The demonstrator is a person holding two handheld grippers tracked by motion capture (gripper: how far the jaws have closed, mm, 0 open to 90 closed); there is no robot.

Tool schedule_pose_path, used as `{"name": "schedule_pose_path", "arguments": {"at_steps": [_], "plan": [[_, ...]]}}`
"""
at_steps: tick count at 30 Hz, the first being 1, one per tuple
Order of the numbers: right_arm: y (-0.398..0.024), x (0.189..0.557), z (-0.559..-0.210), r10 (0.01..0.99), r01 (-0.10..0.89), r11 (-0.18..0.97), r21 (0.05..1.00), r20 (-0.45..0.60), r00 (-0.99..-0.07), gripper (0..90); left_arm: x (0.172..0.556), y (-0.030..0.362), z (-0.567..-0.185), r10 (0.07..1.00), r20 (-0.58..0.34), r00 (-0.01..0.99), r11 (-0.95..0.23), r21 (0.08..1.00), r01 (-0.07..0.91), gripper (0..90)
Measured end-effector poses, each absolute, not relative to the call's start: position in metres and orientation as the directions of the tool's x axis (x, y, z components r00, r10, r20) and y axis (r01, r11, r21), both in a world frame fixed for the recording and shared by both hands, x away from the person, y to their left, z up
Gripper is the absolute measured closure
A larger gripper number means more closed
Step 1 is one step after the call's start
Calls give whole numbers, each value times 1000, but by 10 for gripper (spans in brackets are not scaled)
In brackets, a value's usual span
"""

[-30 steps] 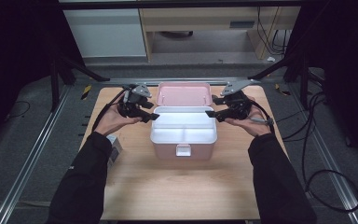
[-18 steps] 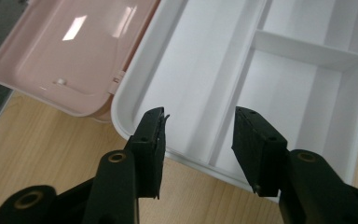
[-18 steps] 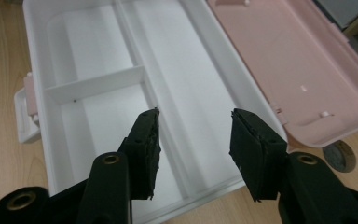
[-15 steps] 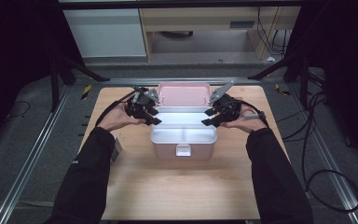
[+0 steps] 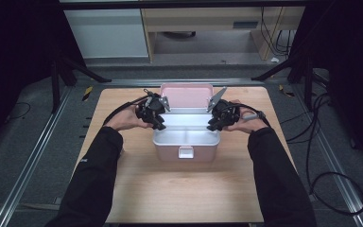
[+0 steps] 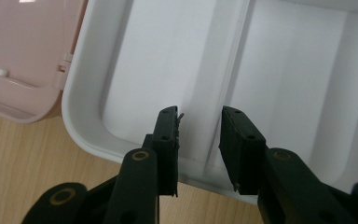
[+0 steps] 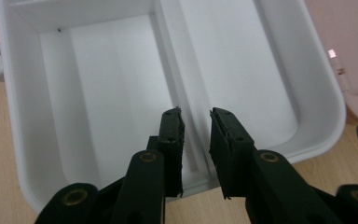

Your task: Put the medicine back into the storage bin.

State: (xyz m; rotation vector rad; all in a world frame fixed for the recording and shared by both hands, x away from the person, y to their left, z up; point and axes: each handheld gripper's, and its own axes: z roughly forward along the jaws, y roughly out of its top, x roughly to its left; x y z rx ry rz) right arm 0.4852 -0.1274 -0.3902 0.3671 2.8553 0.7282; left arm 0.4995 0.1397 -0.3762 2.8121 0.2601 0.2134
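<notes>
A pink box (image 5: 203,152) stands open mid-table, its lid (image 5: 185,94) leaning back. Inside sits a white tray (image 5: 170,138) split by a ridge (image 6: 235,51) into two compartments. My left gripper (image 5: 159,124) is at the tray's left end and my right gripper (image 5: 213,124) at its right end. In the left gripper view, the jaws (image 6: 199,112) straddle the ridge near the tray's rim, with a gap on each side. In the right gripper view, the jaws (image 7: 196,112) straddle the same ridge (image 7: 172,56) more narrowly. Both pairs of jaws have just been closing, and I see no firm contact.
The wooden table (image 5: 184,194) has bare surface in front of the box and at both sides. Metal rails (image 5: 38,156) and black cables (image 5: 331,189) run along the floor beside it. A white latch (image 5: 185,152) is on the box's front.
Both hands have moved inward and down, from beside the box to over the tray's two ends. Both pairs of jaws stand narrower than before.
</notes>
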Motion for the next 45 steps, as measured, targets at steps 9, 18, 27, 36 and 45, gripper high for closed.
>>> {"name": "schedule_pose_path", "arguments": {"at_steps": [9, 18, 27, 36, 45], "plan": [[-119, 493, -392, 243, 194, 889, 415, -68, -968, 804, 504, 133, -381, 157, 102, 982, -956, 264, 126, 700], [-114, 495, -389, 240, 200, 910, 362, -68, -968, 826, 503, 135, -381, 123, 73, 990, -960, 260, 101, 830], [-111, 497, -388, 232, 199, 922, 334, -64, -971, 835, 505, 126, -378, 92, 69, 993, -980, 185, 77, 851], [-113, 492, -379, 229, 184, 919, 348, -94, -969, 844, 500, 127, -370, 74, 95, 993, -979, 197, 54, 871], [-113, 477, -346, 218, 145, 921, 361, -170, -961, 848, 483, 131, -333, 74, 160, 984, -973, 226, 37, 870]]}}
